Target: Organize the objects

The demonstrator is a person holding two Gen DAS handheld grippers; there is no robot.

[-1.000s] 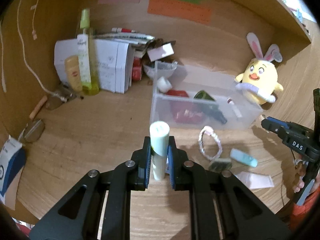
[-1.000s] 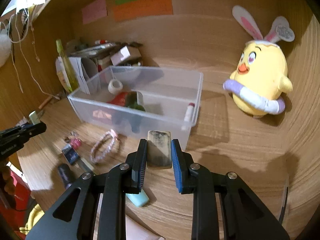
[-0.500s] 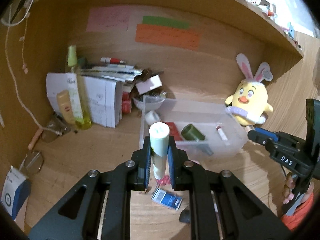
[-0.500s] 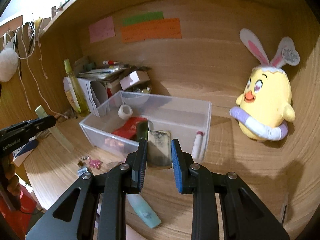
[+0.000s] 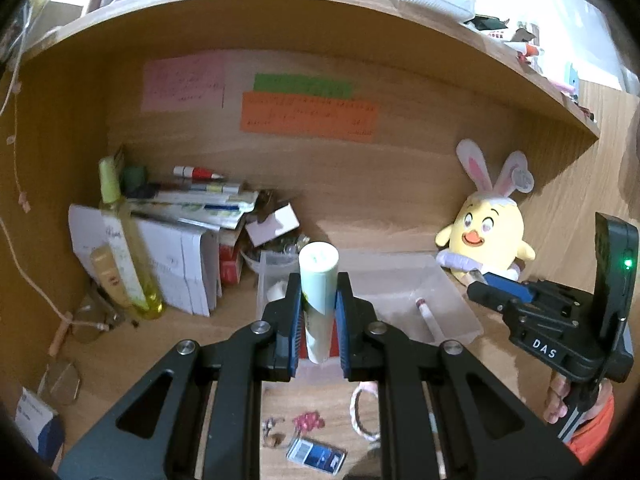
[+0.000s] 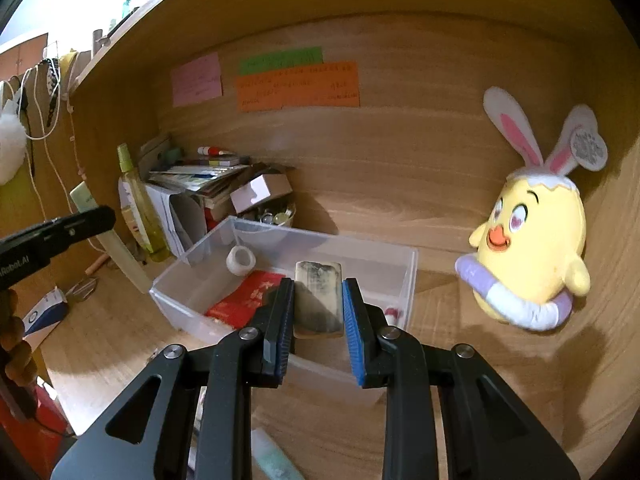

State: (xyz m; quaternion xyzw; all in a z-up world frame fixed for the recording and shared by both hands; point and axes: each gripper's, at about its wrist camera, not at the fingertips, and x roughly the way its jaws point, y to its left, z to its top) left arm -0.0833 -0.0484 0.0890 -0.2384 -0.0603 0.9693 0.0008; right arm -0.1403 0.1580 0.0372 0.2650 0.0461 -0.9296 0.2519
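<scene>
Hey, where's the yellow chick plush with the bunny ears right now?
The yellow chick plush sits on the right of both views, against the wooden back wall, just right of the clear plastic bin.

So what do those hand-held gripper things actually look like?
Each hand-held gripper, left and right, is matte black with triangular cut-outs, silver screws and blue ribbed pads. One body bears white "DAS" lettering and a green light. An orange sleeve shows.
</scene>
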